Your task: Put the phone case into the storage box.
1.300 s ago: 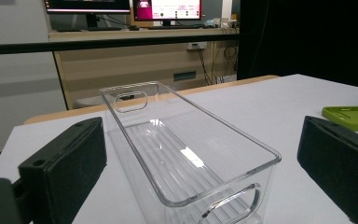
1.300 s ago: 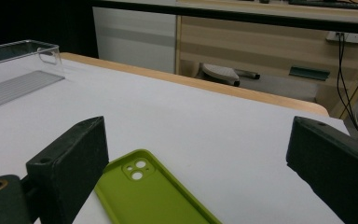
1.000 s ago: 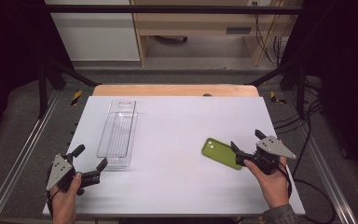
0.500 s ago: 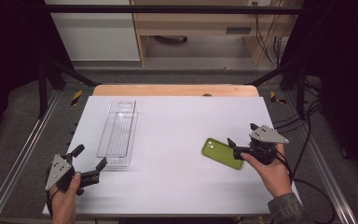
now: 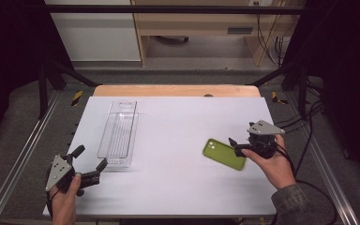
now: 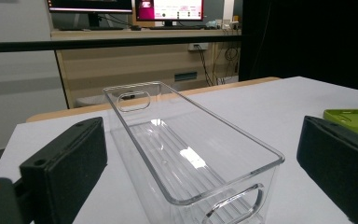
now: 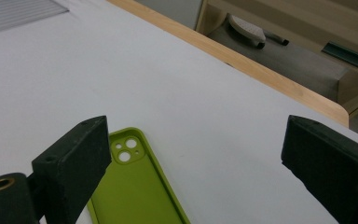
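A lime-green phone case (image 5: 222, 153) lies hollow side up on the white table (image 5: 178, 122), right of centre. My right gripper (image 5: 235, 146) is open at the case's right end, jaws spread wide with nothing between them. In the right gripper view the case (image 7: 135, 186) with its camera cut-outs sits low, beside the left jaw of the right gripper (image 7: 200, 154). A clear plastic bin (image 5: 118, 133) stands empty at the left. My left gripper (image 5: 91, 158) is open just short of the bin's near end; in its own view the left gripper (image 6: 203, 154) frames the bin (image 6: 191, 154).
The table's wooden far edge (image 5: 178, 90) borders a drop to the floor. A metal rail (image 5: 23, 154) runs along the left side, and cables (image 5: 309, 126) trail at the right. The green case (image 6: 352, 119) shows at the right of the left gripper view.
My right gripper has moved a little away from the front edge, staying by the green case's right end. The left gripper has held still.
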